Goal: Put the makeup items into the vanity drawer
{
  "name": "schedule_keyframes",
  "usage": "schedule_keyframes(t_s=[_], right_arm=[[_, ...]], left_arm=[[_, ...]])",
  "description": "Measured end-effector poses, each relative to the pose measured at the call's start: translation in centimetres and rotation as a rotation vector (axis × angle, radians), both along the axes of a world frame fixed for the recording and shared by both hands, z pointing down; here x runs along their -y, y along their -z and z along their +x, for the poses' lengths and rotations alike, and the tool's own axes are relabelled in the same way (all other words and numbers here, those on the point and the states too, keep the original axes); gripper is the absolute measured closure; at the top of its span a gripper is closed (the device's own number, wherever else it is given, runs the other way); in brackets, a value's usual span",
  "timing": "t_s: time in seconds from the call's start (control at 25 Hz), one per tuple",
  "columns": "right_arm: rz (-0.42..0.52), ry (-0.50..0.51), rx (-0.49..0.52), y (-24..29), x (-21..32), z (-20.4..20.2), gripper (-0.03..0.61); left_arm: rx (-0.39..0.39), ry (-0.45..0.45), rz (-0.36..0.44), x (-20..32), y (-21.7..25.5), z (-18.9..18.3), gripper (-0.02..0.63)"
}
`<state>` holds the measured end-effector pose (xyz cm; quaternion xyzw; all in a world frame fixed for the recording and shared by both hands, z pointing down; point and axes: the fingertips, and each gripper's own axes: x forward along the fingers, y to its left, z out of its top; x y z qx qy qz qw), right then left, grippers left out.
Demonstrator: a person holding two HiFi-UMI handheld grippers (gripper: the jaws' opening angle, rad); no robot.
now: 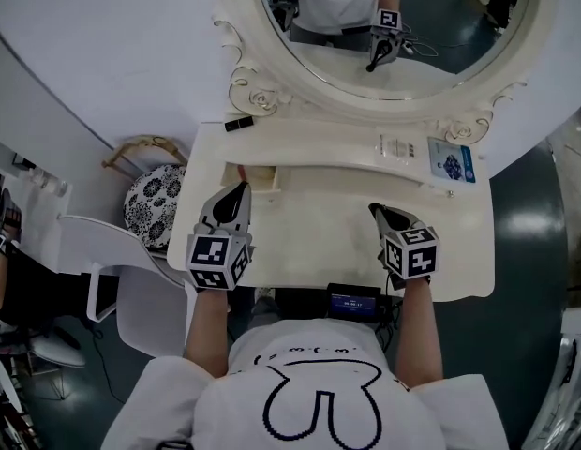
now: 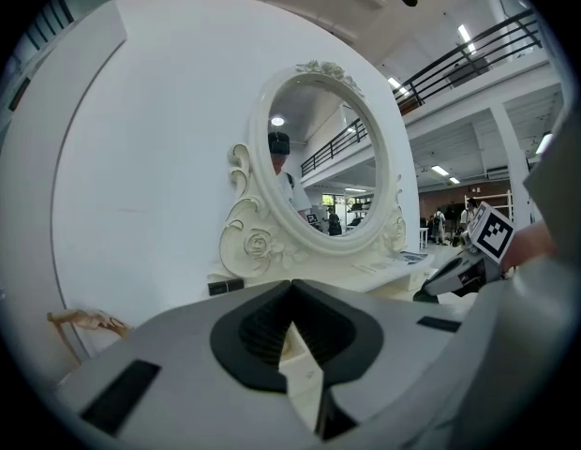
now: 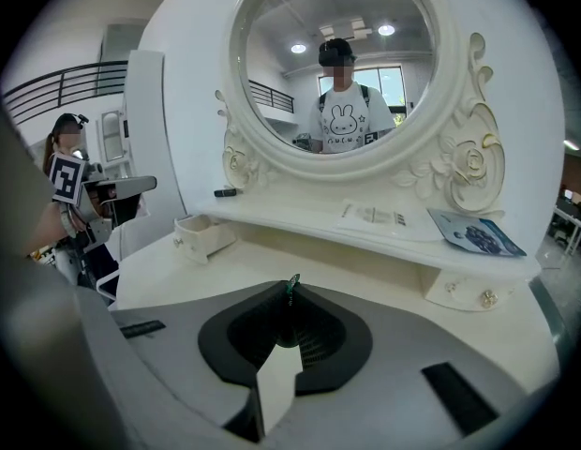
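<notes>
White vanity (image 1: 319, 223), one open drawer (image 1: 270, 193); right gripper (image 1: 375, 208) pinches one green sliver (image 3: 290, 287).

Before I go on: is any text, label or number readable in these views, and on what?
Nothing reads clearly.
White leaflet on the vanity: print too small.
Blue booklet beside it: print too small.
Small screen at its front edge: lit figures, blurred.
Shirt: rabbit drawing, no legible words.
Cubes on left tongs and right tongs: square codes, no letters.
</notes>
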<state>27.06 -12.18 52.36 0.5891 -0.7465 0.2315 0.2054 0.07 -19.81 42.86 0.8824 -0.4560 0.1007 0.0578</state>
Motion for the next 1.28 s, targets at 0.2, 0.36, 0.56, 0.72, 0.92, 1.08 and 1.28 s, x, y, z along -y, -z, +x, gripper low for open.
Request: schedule_keyframes(t_s=[0.2,0.36,0.56,0.72,0.92,1.08,1.28], right_arm=[[0.025,0.032,0.004,0.8,2.5,-3.8,0.554],[0.034,0.076,0.002,1.3,4.2,-6.9,0.554],[0.050,0.133,0.005,1.8,6.4,-10.6,0.554],[0.058,0.186,0.003,2.1,8.2,-13.7,0.554],[0.060,0.243,0.009,2.0,10.1,-16.9,0.554],[0.063,0.299,0.025,1.9,11.6,-19.9,0.552],[0.077,0.383,0.061,1.9,12.9,-23.9,0.548]], left_arm=[[-0.010,0.048,0.011,1.3,0.7,-4.3,0.586],[-0.018,0.084,0.017,2.0,1.1,-7.4,0.586],[-0.015,0.119,0.018,2.6,1.1,-10.6,0.586],[-0.015,0.153,0.017,3.2,1.0,-13.0,0.586],[-0.007,0.190,0.016,3.8,1.0,-15.7,0.586],[0.000,0.229,0.016,4.2,0.9,-18.3,0.586],[0.008,0.271,0.006,4.6,0.6,-21.0,0.586]])
